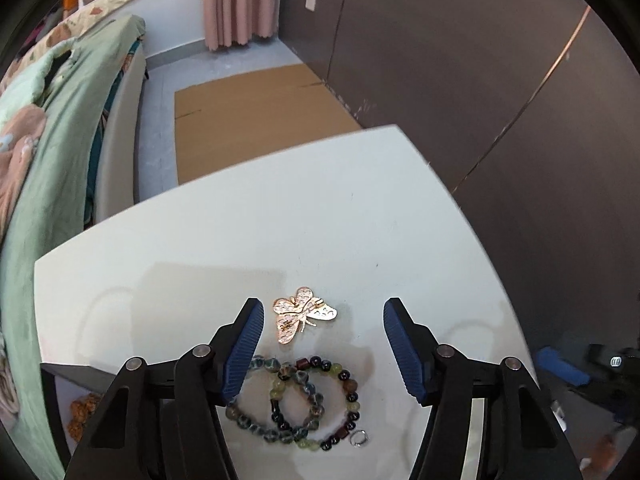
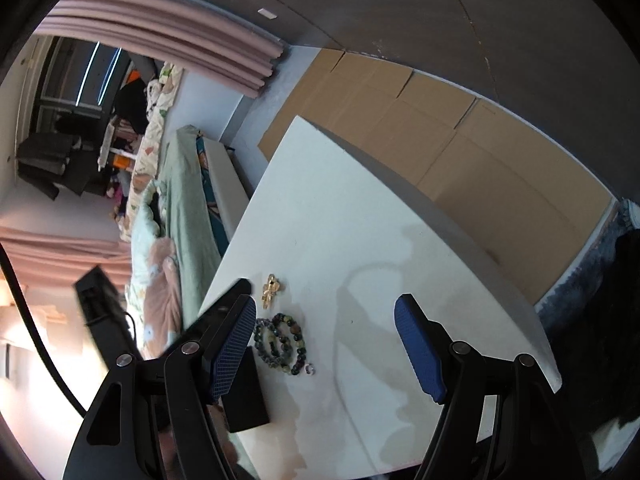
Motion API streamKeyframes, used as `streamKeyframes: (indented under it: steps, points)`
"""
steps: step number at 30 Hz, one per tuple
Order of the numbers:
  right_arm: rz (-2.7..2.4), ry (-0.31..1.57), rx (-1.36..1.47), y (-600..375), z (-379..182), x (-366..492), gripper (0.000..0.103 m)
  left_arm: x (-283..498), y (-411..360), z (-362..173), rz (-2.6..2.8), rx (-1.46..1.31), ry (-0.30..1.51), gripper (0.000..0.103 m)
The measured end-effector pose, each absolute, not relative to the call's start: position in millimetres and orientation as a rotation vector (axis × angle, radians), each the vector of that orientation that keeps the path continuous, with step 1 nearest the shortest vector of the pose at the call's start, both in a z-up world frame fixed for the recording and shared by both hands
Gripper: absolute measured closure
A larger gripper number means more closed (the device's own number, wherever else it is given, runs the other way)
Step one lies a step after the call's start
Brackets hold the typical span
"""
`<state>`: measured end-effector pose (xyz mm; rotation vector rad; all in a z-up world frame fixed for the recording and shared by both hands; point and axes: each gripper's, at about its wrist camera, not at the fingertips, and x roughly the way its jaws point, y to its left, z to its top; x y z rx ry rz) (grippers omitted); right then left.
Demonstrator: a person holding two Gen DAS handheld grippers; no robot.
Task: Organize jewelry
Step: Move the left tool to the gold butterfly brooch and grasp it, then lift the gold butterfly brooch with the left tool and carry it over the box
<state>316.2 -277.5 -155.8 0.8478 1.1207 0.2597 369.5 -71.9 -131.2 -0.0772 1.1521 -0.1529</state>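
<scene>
A gold butterfly brooch (image 1: 303, 313) lies on the white table (image 1: 320, 220). Just nearer to me lie two overlapping bead bracelets (image 1: 298, 400) and a small silver ring (image 1: 359, 438). My left gripper (image 1: 323, 312) is open and hovers over this jewelry, with the brooch between its blue fingertips. In the right wrist view the brooch (image 2: 272, 291), bracelets (image 2: 280, 342) and ring (image 2: 309, 369) sit left of centre. My right gripper (image 2: 325, 308) is open and empty above the table, to the right of the jewelry.
A dark box-like object (image 2: 244, 392) sits at the table's near-left edge beside the bracelets. A bed with green bedding (image 1: 52, 140) runs along the left. Flattened cardboard (image 1: 256, 120) lies on the floor beyond the table. A dark wall (image 1: 480, 80) stands to the right.
</scene>
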Motion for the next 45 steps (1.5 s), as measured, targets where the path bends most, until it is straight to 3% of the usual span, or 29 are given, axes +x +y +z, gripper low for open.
streamKeyframes:
  steps: [8,13,34,37,42,45]
  points:
    - [0.255,1.137,0.849,-280.2,-158.6,319.6,0.031,377.9,-75.3,-152.7,-0.113,-0.024,1.186,0.041]
    - [0.237,1.149,0.854,-281.8,-162.8,319.5,0.031,378.2,-72.6,-160.4,-0.091,-0.010,1.184,0.060]
    - [0.315,1.195,0.641,-219.6,-164.6,327.4,0.031,330.8,-17.9,-93.4,-0.166,-0.243,1.036,0.062]
    - [0.316,1.202,0.593,-207.8,-165.7,327.9,0.037,322.7,-6.6,-88.1,-0.170,-0.278,1.016,0.062]
    - [0.322,1.225,0.476,-180.6,-170.4,328.2,0.062,313.1,10.7,-80.5,-0.163,-0.318,0.991,0.062]
    - [0.315,1.232,0.417,-165.8,-173.3,326.7,0.067,305.4,20.7,-73.4,-0.159,-0.336,0.968,0.062]
